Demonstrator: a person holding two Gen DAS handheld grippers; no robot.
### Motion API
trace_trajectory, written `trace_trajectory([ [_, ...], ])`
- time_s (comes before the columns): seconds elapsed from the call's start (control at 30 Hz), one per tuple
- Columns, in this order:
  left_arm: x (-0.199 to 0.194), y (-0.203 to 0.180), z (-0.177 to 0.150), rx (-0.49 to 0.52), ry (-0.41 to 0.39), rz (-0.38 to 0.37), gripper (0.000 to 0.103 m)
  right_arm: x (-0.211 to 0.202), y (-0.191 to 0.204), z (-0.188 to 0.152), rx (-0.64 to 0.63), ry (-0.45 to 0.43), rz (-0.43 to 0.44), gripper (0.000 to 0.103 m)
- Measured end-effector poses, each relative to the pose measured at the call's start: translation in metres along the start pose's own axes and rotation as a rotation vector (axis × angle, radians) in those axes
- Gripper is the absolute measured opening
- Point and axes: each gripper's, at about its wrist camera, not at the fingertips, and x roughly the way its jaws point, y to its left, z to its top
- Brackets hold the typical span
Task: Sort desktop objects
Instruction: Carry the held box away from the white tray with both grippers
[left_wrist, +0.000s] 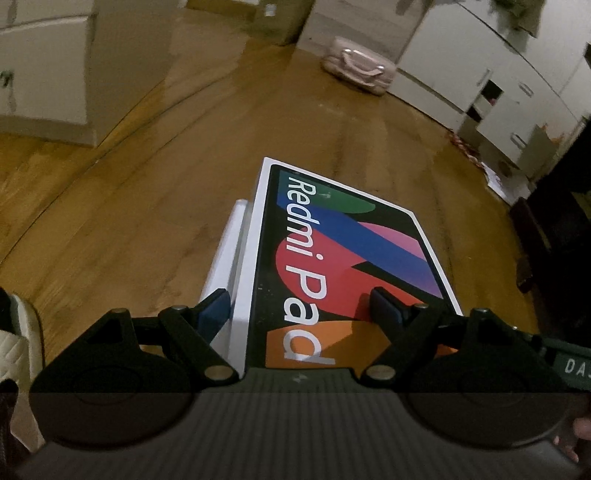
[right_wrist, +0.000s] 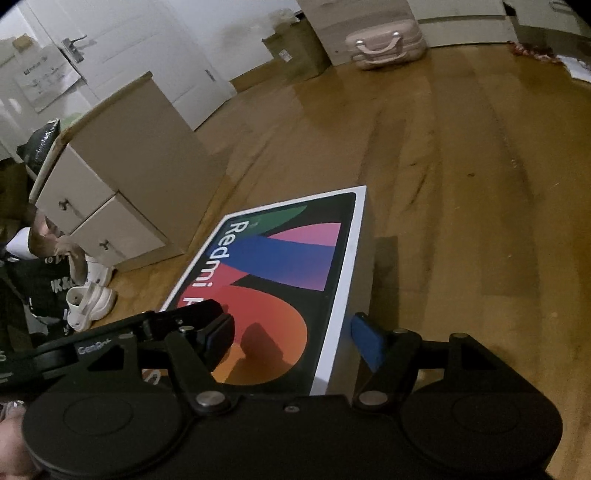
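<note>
A flat white Redmi Pad box (left_wrist: 343, 258) with a colourful lid is held in the air above a wooden floor. My left gripper (left_wrist: 295, 306) grips its near left part: one blue pad under the left edge, the other pad on the lid. A second white piece (left_wrist: 229, 247) juts out beneath the box at left. In the right wrist view the same box (right_wrist: 288, 273) is gripped at its near right edge by my right gripper (right_wrist: 291, 332), one pad on the lid, one blue pad against the side. Both grippers are shut on the box.
A pink suitcase (right_wrist: 384, 48) lies on the floor far back. A beige two-drawer cabinet (right_wrist: 122, 188) stands at left, with white shoes (right_wrist: 88, 302) and a person's legs beside it. White cabinets (left_wrist: 491, 74) line the right wall. A white door (right_wrist: 122, 40) is at the back left.
</note>
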Motion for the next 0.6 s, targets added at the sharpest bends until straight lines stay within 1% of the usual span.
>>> trace_trajectory([
  [0.07, 0.006, 0.009, 0.0, -0.011, 0.01, -0.001, 0.082, 0.009, 0.005, 0.0, -0.035, 0.013, -0.004, 0.075],
  [0.23, 0.02, 0.024, -0.005, -0.02, 0.042, -0.025, 0.082, 0.019, 0.001, -0.005, 0.006, 0.031, -0.002, 0.075],
  [0.43, 0.027, 0.028, -0.015, -0.018, 0.072, -0.009, 0.082, 0.028, -0.005, -0.014, 0.038, 0.041, -0.019, 0.075],
  [0.6, 0.031, 0.029, -0.015, -0.018, 0.09, 0.0, 0.082, 0.03, -0.009, -0.019, 0.085, 0.033, -0.016, 0.075],
])
